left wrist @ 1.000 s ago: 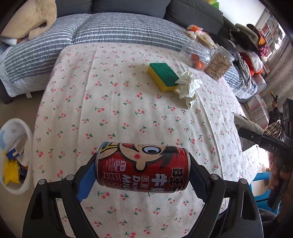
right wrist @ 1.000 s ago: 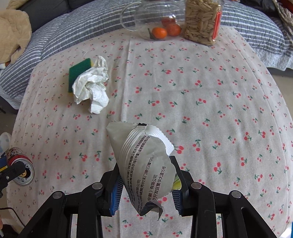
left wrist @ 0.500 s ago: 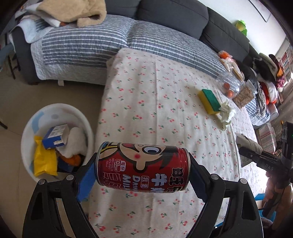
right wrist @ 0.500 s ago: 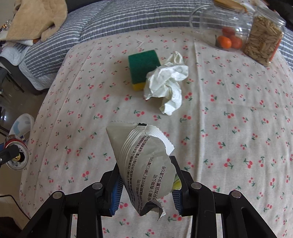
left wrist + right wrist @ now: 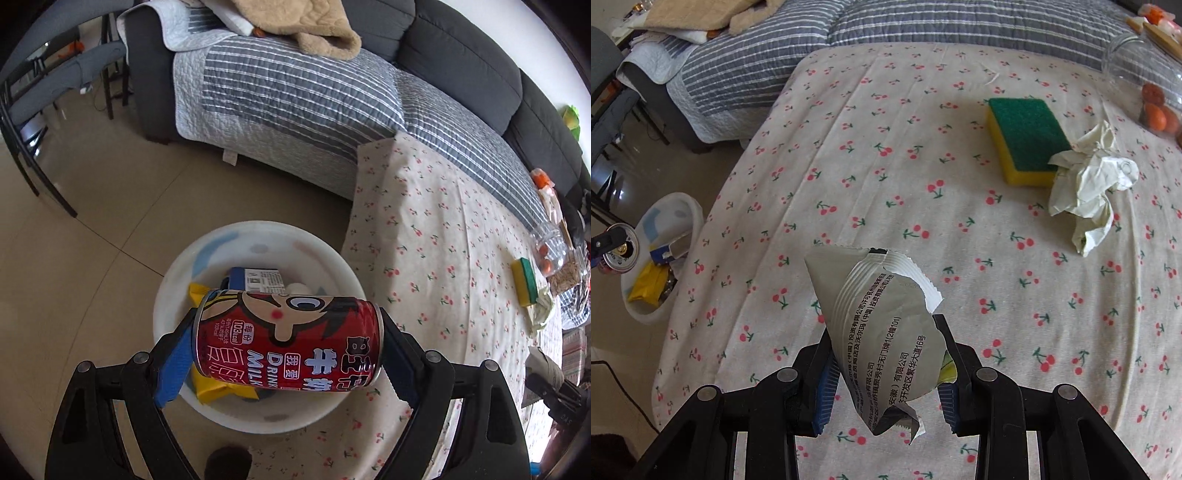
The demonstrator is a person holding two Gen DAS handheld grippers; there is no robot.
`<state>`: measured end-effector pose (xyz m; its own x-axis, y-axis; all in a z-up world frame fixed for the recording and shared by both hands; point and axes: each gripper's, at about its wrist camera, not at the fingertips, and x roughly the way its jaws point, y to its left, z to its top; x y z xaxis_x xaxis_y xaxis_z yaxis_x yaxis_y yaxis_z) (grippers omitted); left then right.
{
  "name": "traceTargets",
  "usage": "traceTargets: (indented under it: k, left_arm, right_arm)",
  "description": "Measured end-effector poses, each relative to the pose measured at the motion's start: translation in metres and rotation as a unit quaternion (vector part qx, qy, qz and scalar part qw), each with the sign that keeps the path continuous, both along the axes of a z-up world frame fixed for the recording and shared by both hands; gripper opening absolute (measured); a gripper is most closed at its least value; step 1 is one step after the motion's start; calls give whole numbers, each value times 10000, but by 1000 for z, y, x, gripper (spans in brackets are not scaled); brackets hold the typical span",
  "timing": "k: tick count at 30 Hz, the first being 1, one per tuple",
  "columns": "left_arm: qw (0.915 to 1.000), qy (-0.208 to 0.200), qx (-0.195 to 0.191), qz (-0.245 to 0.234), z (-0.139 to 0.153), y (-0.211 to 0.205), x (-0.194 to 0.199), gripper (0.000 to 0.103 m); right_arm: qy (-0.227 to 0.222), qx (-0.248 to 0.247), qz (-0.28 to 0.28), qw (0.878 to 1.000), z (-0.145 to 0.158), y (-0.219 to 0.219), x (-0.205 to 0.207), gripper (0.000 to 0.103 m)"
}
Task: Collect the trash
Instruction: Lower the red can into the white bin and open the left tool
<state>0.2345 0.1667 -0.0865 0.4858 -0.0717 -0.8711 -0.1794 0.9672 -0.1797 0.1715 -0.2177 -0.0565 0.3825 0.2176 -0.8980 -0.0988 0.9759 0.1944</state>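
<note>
Can [image 5: 288, 339] crosswise between left tool [image 5: 284, 354] pads

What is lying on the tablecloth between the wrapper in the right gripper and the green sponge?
Nothing: in the right wrist view, only bare cherry-print tablecloth lies between the wrapper and the sponge.

The can [image 5: 288, 339] lies crosswise between the left gripper's [image 5: 284, 350] pads, directly above the bin [image 5: 255, 325] on the floor. In the bin lie a box [image 5: 258, 279] and a wrapper [image 5: 218, 387]. The table [image 5: 443, 258] stands right of the bin, the sofa [image 5: 295, 92] beyond both. The right gripper [image 5: 886, 373] holds a packet [image 5: 886, 332] above the table; ahead to its right a sponge [image 5: 1027, 140] touches a paper wad [image 5: 1089, 188], with a jar [image 5: 1145, 85] beyond them. The bin is to its left.
</note>
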Motion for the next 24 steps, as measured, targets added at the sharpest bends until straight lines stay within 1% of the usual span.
traceTargets:
  k: [3, 7, 11, 14, 17, 21, 24]
  left_arm:
    - [10000, 7, 21, 64, -8, 8, 6, 90]
    - [9998, 71, 158, 46, -17, 11, 11, 91]
    - [9993, 253, 189, 207, -23, 16, 12, 92]
    - [9998, 91, 145, 129, -15, 16, 7, 95]
    - [9998, -9, 165, -70, -4, 11, -2, 99]
    - [9989, 28, 379, -271, 3, 8, -18, 99]
    - [9982, 137, 495, -312, 6, 13, -29, 99]
  right_arm:
    - [10, -12, 46, 10000, -3, 9, 2, 41]
    - [69, -30, 37, 10000, -9, 15, 3, 41]
    - [32, -8, 12, 10000, -7, 20, 3, 41]
    - [-9, 28, -3, 10000, -4, 22, 2, 41]
    - [-2, 17, 23, 10000, -5, 27, 1, 41]
    - [-7, -4, 101, 9999, -5, 38, 1, 41]
    - [-65, 59, 189, 9998, 0, 50, 2, 41]
